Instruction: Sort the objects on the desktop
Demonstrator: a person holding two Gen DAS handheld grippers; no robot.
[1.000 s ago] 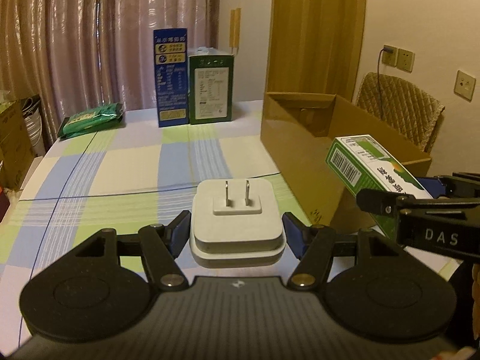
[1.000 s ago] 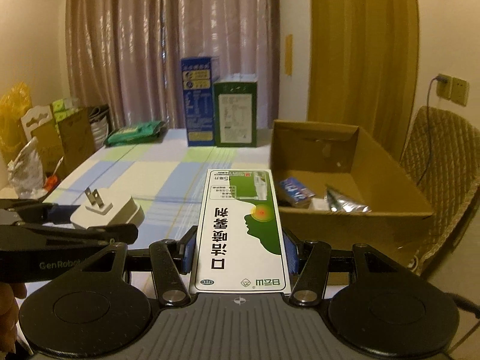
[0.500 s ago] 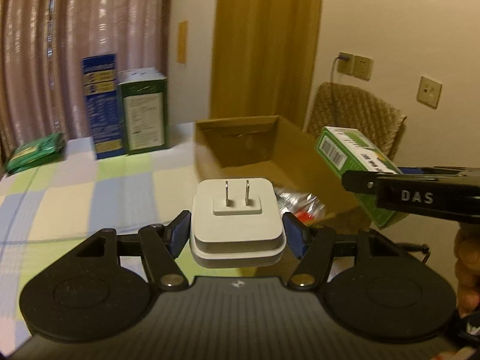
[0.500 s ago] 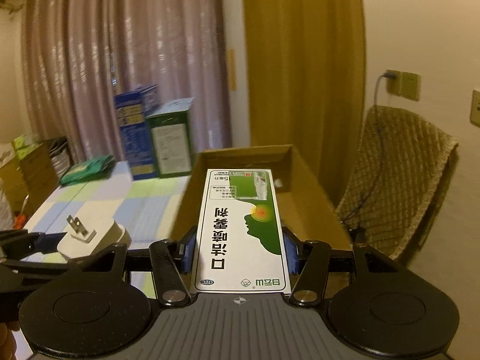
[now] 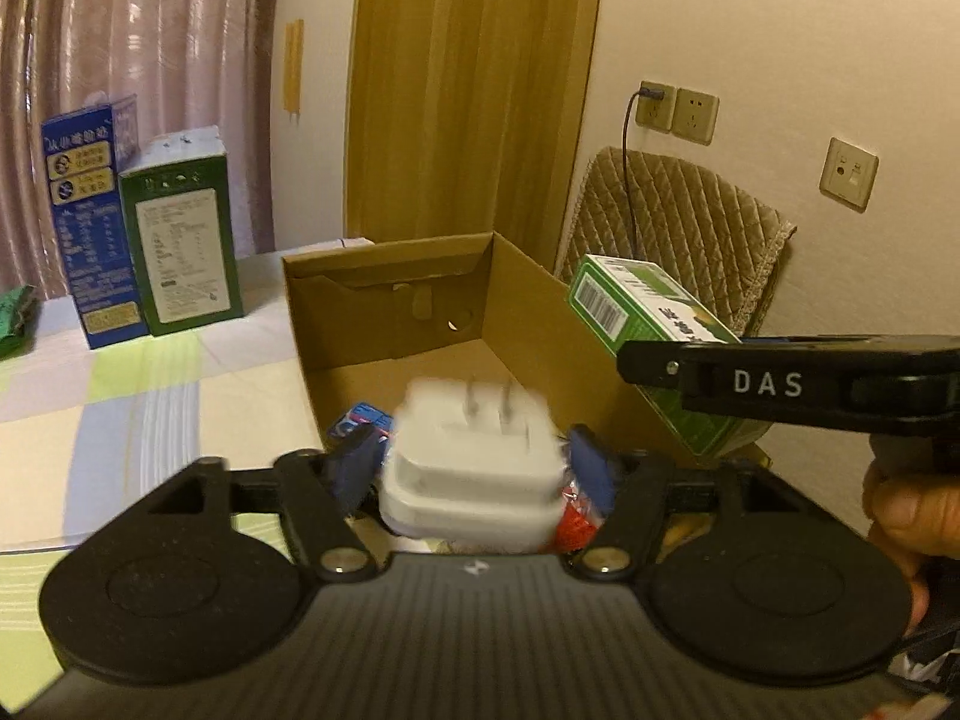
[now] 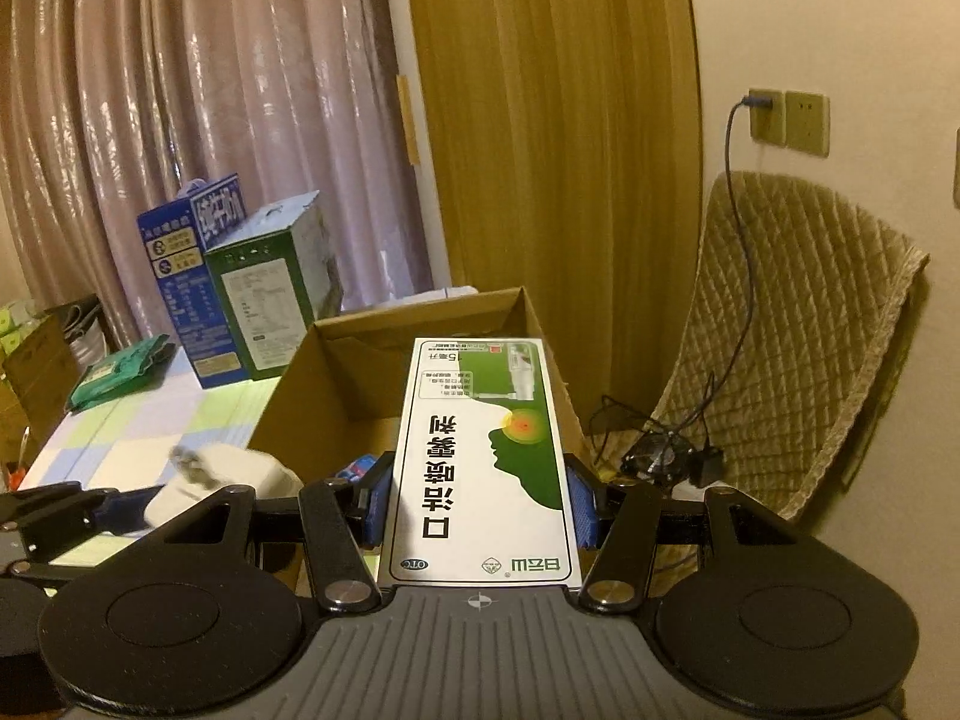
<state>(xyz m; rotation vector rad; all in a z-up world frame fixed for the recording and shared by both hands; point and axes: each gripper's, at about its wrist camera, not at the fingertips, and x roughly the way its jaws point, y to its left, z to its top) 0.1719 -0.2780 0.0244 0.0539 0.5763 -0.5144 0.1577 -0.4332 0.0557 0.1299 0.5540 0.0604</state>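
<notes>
My left gripper [image 5: 473,467] hangs over the open cardboard box [image 5: 390,306]. Its jaws are opening, and the blue pads stand clear of the white plug adapter [image 5: 471,474] between them. The adapter is blurred and tilted, loose above the box's inside. In the right wrist view the same adapter [image 6: 222,474] shows at lower left, by the box's near corner. My right gripper [image 6: 480,501] is shut on a green and white medicine box [image 6: 486,450], held lengthwise above the cardboard box [image 6: 336,384]. That medicine box [image 5: 636,306] also shows at the right of the left wrist view.
A blue carton [image 5: 90,228] and a green carton [image 5: 180,234] stand on the checked tablecloth [image 5: 120,396] behind the box. A green packet [image 6: 120,369] lies further left. Small blue and red packets [image 5: 576,525] lie in the box. A quilted chair [image 6: 780,372] and wall sockets [image 6: 786,120] are at right.
Both grippers swung right, from above the tablecloth to over the cardboard box. The left jaws widened and the adapter came loose, now blurred and tilted. The right grip is unchanged.
</notes>
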